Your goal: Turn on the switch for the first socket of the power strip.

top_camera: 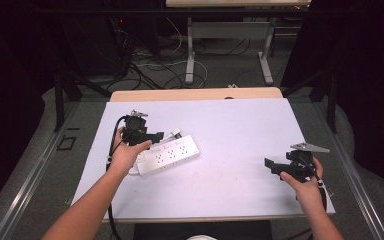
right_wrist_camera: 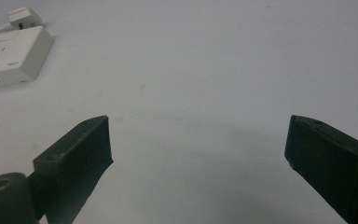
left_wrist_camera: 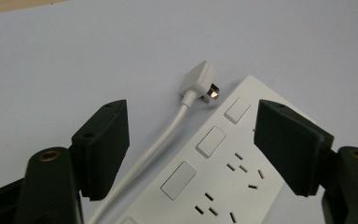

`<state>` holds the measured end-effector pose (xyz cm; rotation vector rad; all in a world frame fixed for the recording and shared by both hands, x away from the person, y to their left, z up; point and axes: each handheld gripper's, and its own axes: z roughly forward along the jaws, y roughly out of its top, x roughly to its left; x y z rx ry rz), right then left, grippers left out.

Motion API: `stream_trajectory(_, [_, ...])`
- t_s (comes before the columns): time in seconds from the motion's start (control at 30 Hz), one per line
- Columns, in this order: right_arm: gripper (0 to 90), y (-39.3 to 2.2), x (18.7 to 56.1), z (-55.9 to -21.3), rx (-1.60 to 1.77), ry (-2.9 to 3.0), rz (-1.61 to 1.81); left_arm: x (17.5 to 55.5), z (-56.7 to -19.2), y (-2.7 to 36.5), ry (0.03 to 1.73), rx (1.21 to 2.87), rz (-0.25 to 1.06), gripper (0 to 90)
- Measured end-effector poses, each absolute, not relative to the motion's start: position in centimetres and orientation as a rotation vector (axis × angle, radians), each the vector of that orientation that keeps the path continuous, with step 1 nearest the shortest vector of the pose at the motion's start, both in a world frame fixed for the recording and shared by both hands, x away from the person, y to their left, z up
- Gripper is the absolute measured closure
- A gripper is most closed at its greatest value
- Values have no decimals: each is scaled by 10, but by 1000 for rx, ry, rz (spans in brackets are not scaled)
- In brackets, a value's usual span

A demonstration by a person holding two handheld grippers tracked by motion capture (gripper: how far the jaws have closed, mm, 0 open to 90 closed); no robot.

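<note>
1. Power strip (top_camera: 169,156), white, lies flat on the pale table cover (top_camera: 240,130), left of the cover's middle, its long side running at a slant across the cover.
2. Its face carries rows of socket slots and a line of white rocker switches (left_wrist_camera: 210,141) along one edge, seen in the left gripper view.
3. A white cord (left_wrist_camera: 161,140) runs alongside the power strip on the switch side and ends in a white plug (left_wrist_camera: 200,83) lying on the cover just beside the strip's far end, metal prongs showing.
4. The left gripper (top_camera: 139,131), held in the person's left hand (top_camera: 127,155), hangs over the near-left end of the power strip; its jaws are spread wide, one above the strip's face and one beside the cord, gripping nothing.
5. The right gripper (top_camera: 280,167), in the right hand (top_camera: 307,187), sits well apart from the power strip near the cover's right edge, pointing toward the strip, its jaws also spread wide over bare cover.
</note>
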<state>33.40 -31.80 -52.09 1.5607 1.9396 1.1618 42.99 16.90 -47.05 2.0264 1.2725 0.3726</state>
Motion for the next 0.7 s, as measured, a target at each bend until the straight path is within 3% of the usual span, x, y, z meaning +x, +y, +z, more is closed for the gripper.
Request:
stream_trajectory(0.33, [66,-318,334,-521,1562,1942,1163,427,-468,169,1321,2006,284,152])
stream_trajectory(0.57, [66,-318,334,-521,1550,1940,1164,424,-470,169,1320,1992,249,2])
stream_trajectory(0.7, [66,-317,334,-521,1559,1927,1165,420,-469,172,1317,2000,248,2])
